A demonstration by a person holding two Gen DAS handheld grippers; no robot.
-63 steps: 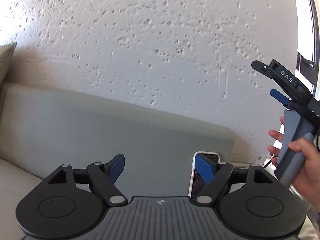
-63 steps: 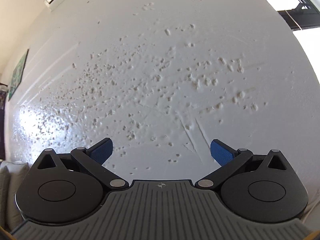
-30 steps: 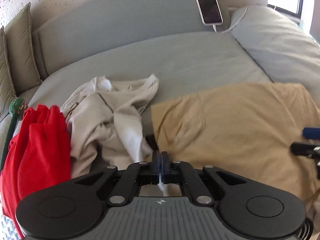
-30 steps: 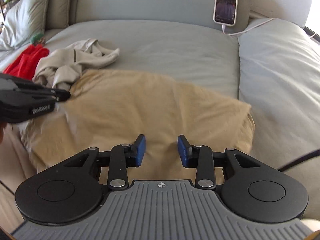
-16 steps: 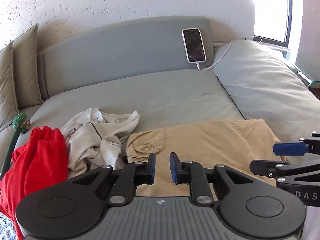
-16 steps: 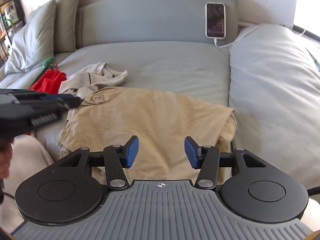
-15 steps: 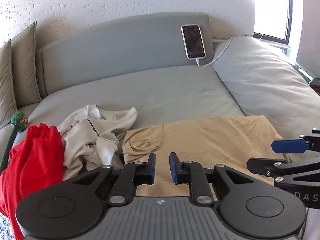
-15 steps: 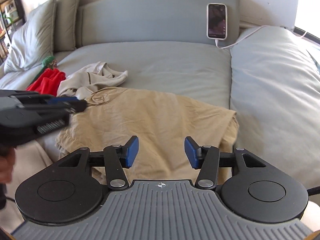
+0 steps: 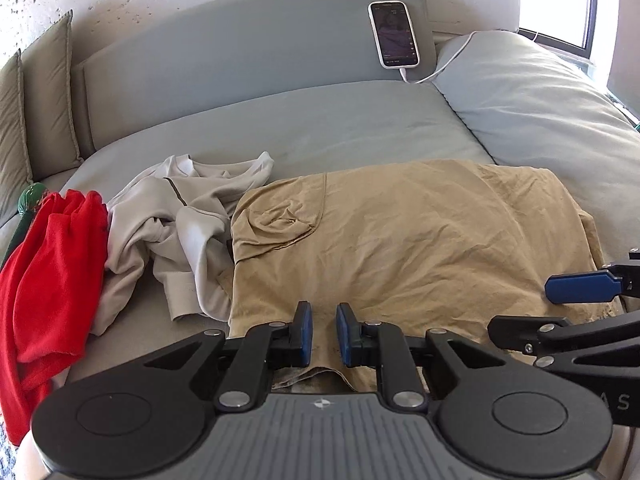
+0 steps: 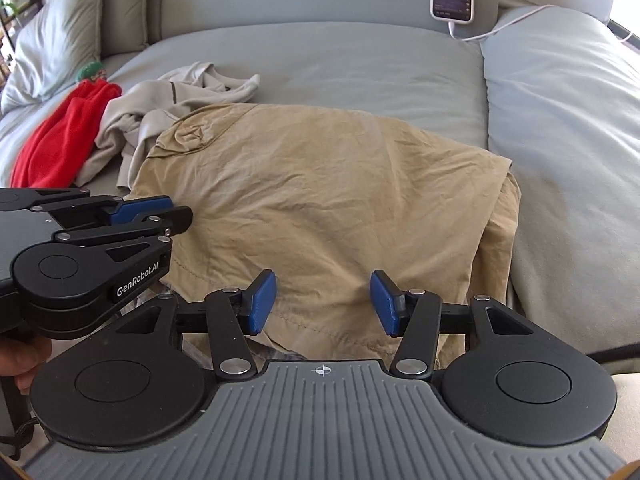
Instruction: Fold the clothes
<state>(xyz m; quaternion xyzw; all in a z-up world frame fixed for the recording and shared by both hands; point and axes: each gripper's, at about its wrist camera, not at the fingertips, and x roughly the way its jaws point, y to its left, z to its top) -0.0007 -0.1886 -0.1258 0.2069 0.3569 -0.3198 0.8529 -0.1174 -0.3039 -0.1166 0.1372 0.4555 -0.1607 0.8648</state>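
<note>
A tan garment (image 9: 420, 240) lies spread on the grey sofa seat; it also shows in the right wrist view (image 10: 320, 192). My left gripper (image 9: 323, 330) hovers over its near edge with the jaws a narrow gap apart, empty. My right gripper (image 10: 323, 304) is open wide and empty above the garment's near hem. Each gripper shows in the other's view, the right one (image 9: 580, 288) and the left one (image 10: 148, 210). A crumpled beige garment (image 9: 176, 224) and a red garment (image 9: 52, 272) lie left of the tan one.
A phone (image 9: 394, 34) on a white cable leans on the sofa backrest (image 9: 240, 48). A large grey cushion (image 9: 540, 100) lies to the right. Pillows (image 10: 52, 32) stand at the far left, with a green object (image 10: 92, 70) beside the red garment.
Both grippers have come down and closer to the tan garment's near edge. The right gripper has opened wider. The left gripper's narrow gap is about the same.
</note>
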